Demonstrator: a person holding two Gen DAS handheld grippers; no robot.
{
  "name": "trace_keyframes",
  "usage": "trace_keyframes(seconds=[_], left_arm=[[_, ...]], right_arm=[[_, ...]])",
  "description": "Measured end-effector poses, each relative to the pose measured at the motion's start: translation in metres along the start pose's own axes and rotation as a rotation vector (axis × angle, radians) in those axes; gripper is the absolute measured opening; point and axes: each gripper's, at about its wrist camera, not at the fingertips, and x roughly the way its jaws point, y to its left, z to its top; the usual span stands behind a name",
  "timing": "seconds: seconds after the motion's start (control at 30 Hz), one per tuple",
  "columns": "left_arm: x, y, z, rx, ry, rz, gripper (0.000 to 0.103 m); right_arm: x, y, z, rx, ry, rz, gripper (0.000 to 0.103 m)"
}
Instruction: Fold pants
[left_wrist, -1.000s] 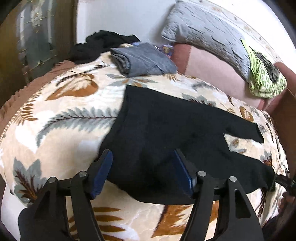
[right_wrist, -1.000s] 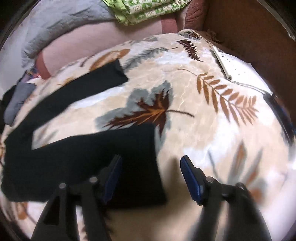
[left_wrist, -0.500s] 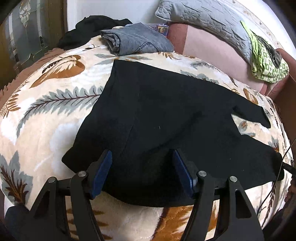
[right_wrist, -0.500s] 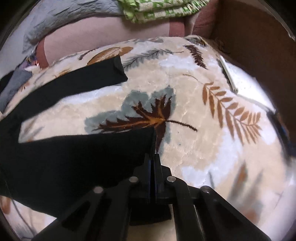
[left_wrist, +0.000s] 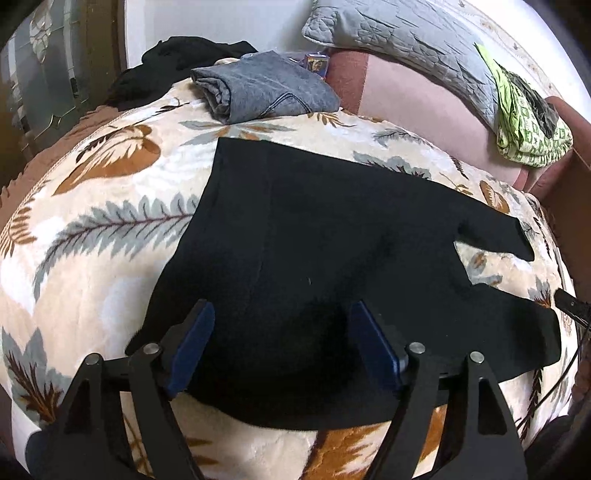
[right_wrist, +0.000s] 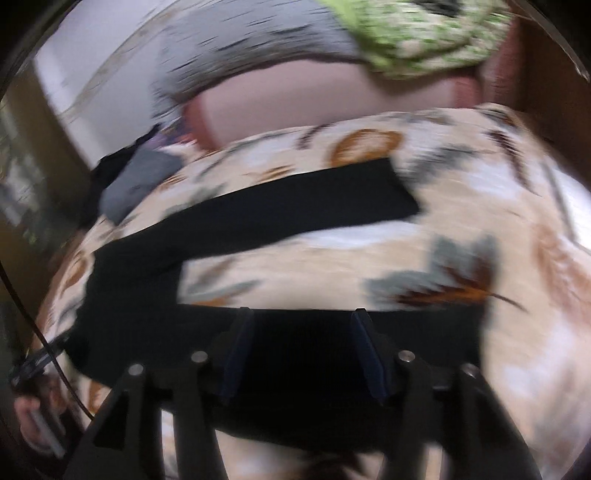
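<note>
Black pants (left_wrist: 325, 236) lie spread flat on the leaf-patterned blanket (left_wrist: 92, 236), waist to the left, two legs apart to the right. My left gripper (left_wrist: 280, 343) is open, hovering over the near edge of the waist part. In the blurred right wrist view the pants (right_wrist: 258, 221) show both legs with blanket between them. My right gripper (right_wrist: 301, 349) is open over the near leg, its blue pads (right_wrist: 240, 350) apart.
Folded grey jeans (left_wrist: 266, 88) and a black garment heap (left_wrist: 177, 70) lie at the far left of the bed. A grey quilted pillow (left_wrist: 399, 40), a pink cushion (left_wrist: 417, 103) and a green patterned cloth (left_wrist: 528, 122) sit at the back. A wooden frame (right_wrist: 554, 74) borders the right.
My right gripper, shut on the near leg's hem half a second ago, has opened and swung left along that leg. The left gripper stays open over the waist.
</note>
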Motion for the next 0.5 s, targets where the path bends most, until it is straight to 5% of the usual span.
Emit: trace_keyframes(seconds=[0.23,0.4,0.5], left_arm=[[0.005,-0.011,0.016,0.059,-0.007,-0.023,0.079],[0.016,-0.016,0.049,0.140,0.006,-0.105,0.084],[0.030,-0.019,0.077,0.215,0.017,-0.147,0.084]], right_arm=[[0.043,0.064,0.017,-0.144,0.055,0.082,0.056],[0.075,0.098,0.046,-0.287,0.071,0.089,0.057],[0.093,0.114,0.069,-0.378,0.066,0.088,0.067]])
